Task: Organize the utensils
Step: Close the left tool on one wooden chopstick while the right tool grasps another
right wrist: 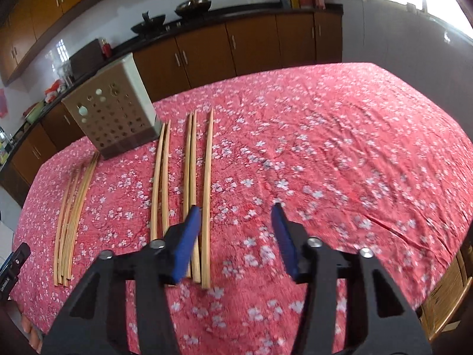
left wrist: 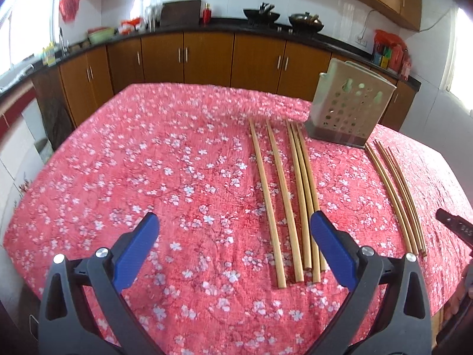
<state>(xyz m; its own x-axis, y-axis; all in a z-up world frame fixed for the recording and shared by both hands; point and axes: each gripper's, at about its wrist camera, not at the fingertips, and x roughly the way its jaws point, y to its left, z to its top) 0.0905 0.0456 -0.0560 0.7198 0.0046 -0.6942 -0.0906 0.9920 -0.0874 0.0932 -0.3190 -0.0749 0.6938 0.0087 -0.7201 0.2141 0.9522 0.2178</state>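
A tabletop (left wrist: 118, 177) under a red cloth printed with white blossoms fills both wrist views, with a kitchen counter and wooden cabinets behind it. On it stands a perforated metal utensil holder (left wrist: 351, 109), upright; in the left wrist view it sits at about one o'clock, in the right wrist view at about ten o'clock.

Bamboo chopsticks lie flat on the cloth in two groups, and every stick's long axis runs away from the cameras toward the holder. The middle group of five chopsticks (left wrist: 289, 195) lies just in front of the holder. The side bundle (left wrist: 396, 198) lies apart from it, at three o'clock in the left view and at nine o'clock in the right view.

The left gripper (left wrist: 235, 230) hovers above the cloth with its jaws spread wide and nothing between them; the middle group lies between twelve and one o'clock of it, near its right finger. The right gripper (right wrist: 235, 227) has its jaws parted, narrower, and empty; the outermost chopstick (right wrist: 208, 195) runs just inside its left finger, untouched as far as I can tell.

My judgement is that the right gripper is the better placed: that stick already lies lengthwise within its gap, so closing across its width near the close end should catch it.
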